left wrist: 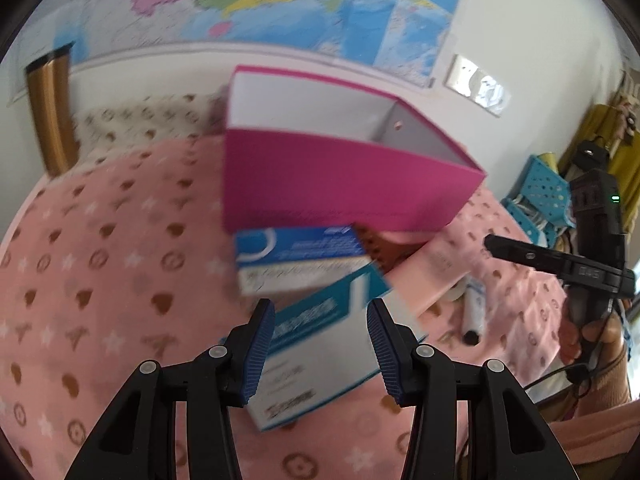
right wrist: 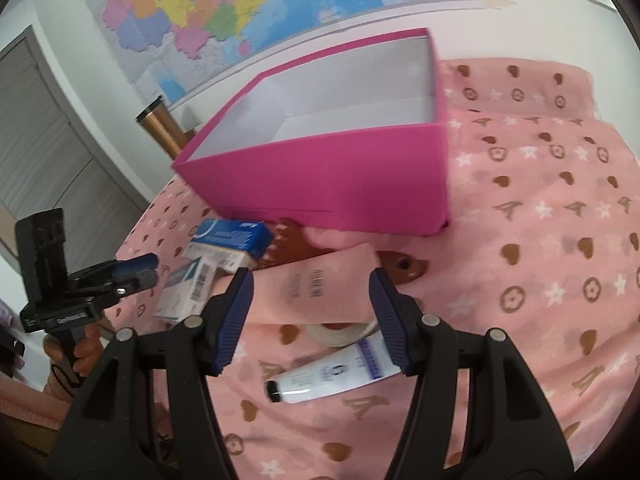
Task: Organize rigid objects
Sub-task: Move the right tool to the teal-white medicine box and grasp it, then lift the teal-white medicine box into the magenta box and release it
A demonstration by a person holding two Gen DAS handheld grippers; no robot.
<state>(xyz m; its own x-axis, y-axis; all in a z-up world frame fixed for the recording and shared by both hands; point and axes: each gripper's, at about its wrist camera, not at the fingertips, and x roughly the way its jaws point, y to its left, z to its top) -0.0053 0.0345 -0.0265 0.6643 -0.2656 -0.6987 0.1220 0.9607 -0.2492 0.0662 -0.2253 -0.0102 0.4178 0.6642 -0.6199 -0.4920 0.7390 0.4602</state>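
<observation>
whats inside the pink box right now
The pink box shows only bare white walls and a strip of white floor along its back in the right wrist view. Nothing shows inside, but the near wall hides the front part of the floor, so something low there could go unseen.

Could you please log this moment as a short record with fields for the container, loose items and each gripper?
Container: pink box, open top, nothing visible inside
Surface: pink blanket
Loose items: two blue-and-white cartons, pink booklet, white tube, tape roll
Left gripper: open, empty, facing the nearer carton
Right gripper: open, empty, above the tube and booklet
</observation>
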